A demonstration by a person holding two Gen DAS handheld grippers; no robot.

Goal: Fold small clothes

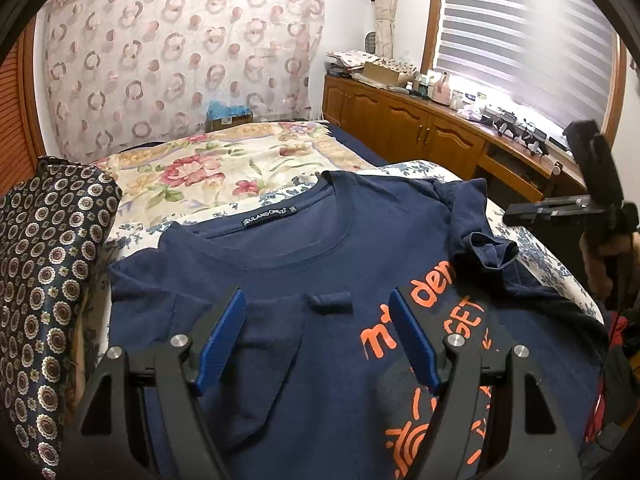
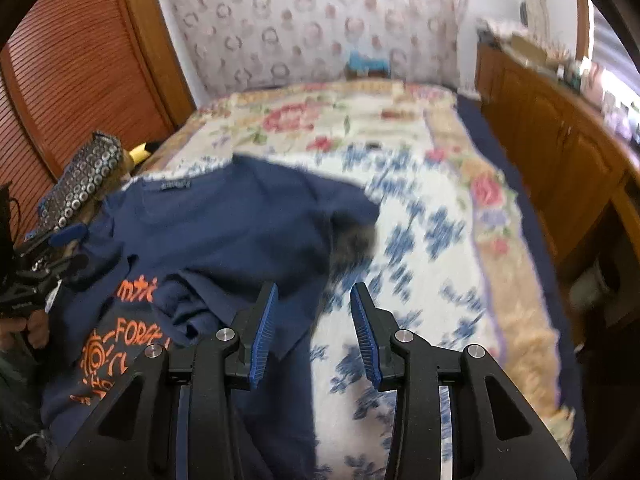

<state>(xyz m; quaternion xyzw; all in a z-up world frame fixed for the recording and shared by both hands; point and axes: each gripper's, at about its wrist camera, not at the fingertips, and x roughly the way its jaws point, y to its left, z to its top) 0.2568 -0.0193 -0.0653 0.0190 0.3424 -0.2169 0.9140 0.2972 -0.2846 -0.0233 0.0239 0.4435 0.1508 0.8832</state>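
Navy cotton T-shirt (image 1: 304, 248) lay face up on the flowered bedspread (image 1: 224, 168), near the foot of the bed, beside a dark patterned cushion (image 1: 52, 264). Pointed collar (image 1: 280, 220) away toward the curtained wall, hem toward the cameras; long axis ran along the bed, orange print (image 1: 440, 320) readable from the hem end. Had both sleeves already turned inward over the chest, the right one (image 1: 484, 248) bunched and twisted rather than flat. Left tool (image 1: 318, 340) hovered spread wide over the left chest, pinching nothing. Right tool (image 2: 314, 332) hung spread over the shirt's right edge and the bedspread, likewise empty; blurred there, so contact could not be judged. Probably best next: flatten the crumpled right sleeve, square both side folds parallel to the long axis, then pinch the hem corners evenly and carry them up to the collar, keeping tension equal to avoid a skewed fold.
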